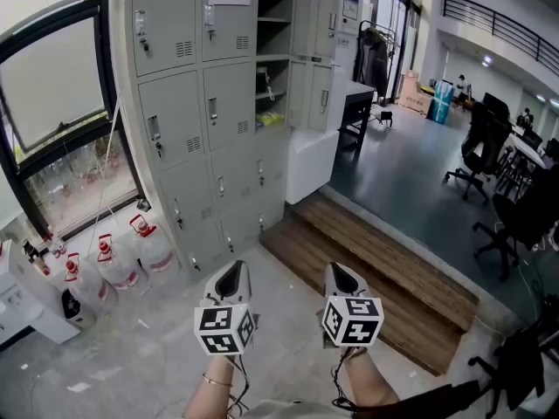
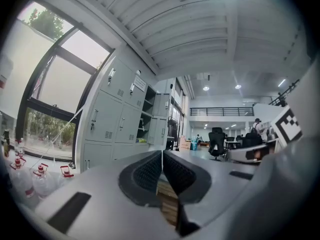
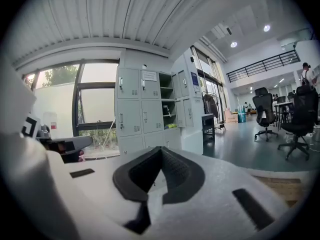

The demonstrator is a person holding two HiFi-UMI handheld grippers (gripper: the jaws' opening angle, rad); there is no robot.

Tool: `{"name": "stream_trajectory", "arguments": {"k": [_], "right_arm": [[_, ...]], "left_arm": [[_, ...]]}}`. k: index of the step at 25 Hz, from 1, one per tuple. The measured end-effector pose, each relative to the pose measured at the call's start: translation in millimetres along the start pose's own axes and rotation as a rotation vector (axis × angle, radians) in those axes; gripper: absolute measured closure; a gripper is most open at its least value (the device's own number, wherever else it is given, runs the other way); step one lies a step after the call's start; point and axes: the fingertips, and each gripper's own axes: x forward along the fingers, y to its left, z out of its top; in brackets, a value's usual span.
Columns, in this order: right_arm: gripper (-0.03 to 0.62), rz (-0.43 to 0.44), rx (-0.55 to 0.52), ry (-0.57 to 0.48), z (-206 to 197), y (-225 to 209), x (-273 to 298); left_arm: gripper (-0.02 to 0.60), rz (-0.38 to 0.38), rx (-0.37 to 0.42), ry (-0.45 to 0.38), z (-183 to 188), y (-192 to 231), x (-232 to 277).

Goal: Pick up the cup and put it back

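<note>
Grey metal lockers (image 1: 210,103): a tall bank against the wall beside a large window (image 1: 52,103); some upper compartments stand open.
Water bottles (image 1: 113,264): several clear ones with red caps, grouped on the floor below the window, just left of the lockers.
Wooden step (image 1: 376,269): a low platform running from the foot of the lockers toward the right.
Office chairs (image 1: 476,151): black, on the dark floor at the far right, well apart from the lockers.
Left claw (image 1: 231,279): held about level over the pale floor, pads pressed together, nothing between them.
Right claw (image 1: 343,278): beside the left, tipped slightly down, pads pressed together, nothing between them.
Cup: its place cannot be told from any view.
</note>
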Motion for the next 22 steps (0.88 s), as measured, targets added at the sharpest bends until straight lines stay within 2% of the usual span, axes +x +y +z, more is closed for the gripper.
{"name": "stream_trajectory", "arguments": {"k": [12, 22], "right_arm": [[0.602, -0.035, 0.038, 0.030, -16.7, -5.2, 20.4], [0.602, -0.026, 0.065, 0.015, -2.6, -32.1, 103.9]], "left_arm": [[0.569, -0.014, -0.002, 0.024, -13.4, 14.8, 20.9], [0.569, -0.008, 0.029, 0.024, -11.0, 32.0, 99.1]]}}
